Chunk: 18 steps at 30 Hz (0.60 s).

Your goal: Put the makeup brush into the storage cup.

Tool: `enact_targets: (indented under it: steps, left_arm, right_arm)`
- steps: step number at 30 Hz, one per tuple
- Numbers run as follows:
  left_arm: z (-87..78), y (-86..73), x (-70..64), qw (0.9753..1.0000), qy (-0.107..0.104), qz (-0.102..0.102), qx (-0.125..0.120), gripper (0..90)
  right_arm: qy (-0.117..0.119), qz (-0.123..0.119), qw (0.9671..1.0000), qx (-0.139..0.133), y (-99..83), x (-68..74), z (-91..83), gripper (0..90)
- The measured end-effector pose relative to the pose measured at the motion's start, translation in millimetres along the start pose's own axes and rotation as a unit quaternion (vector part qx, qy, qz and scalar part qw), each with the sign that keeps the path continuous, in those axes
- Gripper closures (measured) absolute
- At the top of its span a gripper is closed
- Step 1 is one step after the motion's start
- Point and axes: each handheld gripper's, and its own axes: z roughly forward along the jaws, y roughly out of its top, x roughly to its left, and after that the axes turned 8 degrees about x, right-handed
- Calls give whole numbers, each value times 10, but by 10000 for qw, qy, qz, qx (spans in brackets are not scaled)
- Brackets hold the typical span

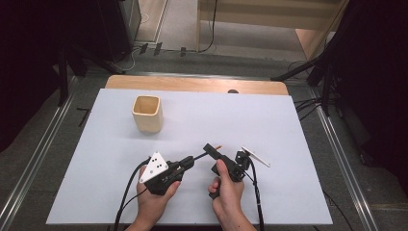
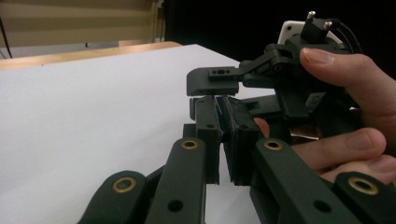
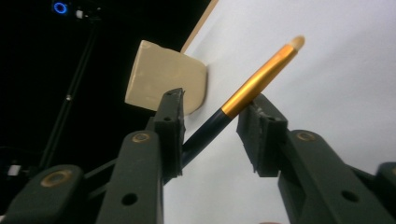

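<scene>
Left gripper fingers clamped on dark handle end of gold-ferruled paintbrush; right gripper fingers apart around brush, handle touching one finger; brush held above white desk; beige square wooden cup well apart.

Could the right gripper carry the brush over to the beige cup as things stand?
Probably not yet: the right gripper stands open around the brush, whose dark handle the left gripper clamps. The table toward the cup lies free.
</scene>
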Motion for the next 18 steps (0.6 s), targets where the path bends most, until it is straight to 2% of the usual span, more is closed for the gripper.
enact_targets:
  steps: [1,2,4,6,8,11,13,15,17,18]
  left_arm:
    - [14,4,7,9998,-184,-21,41,741]
    - [28,12,-1,9998,-192,18,93,624]
    - [48,31,-7,9996,-188,-9,193,473]
    - [58,37,-1,9995,-150,-23,269,408]
    - [69,40,4,9993,-50,-11,367,393]
    - [77,49,25,9987,79,-63,495,390]
    - [66,65,32,9979,151,-14,625,409]
    - [47,83,25,9977,215,-18,638,422]
    - [30,104,20,9977,238,21,631,444]
    - [22,112,16,9975,250,38,657,459]
  right_arm:
    - [34,-2,10000,-34,12,-5,-4,814]
    - [-8,-48,9999,-88,23,-10,-10,840]
    - [42,-283,9995,-161,41,-30,-18,841]
    - [32,-604,9980,-208,34,-12,-29,842]
    - [-140,-1021,9945,-183,20,51,-28,842]
    - [-294,-1812,9827,-247,-19,206,-32,842]
    - [-392,-2333,9712,-271,-50,321,-38,842]
    - [-473,-2793,9586,-281,-86,427,-43,842]
    - [-487,-3160,9472,-240,-116,508,-36,842]
    - [-498,-3268,9435,-231,-137,545,-33,842]
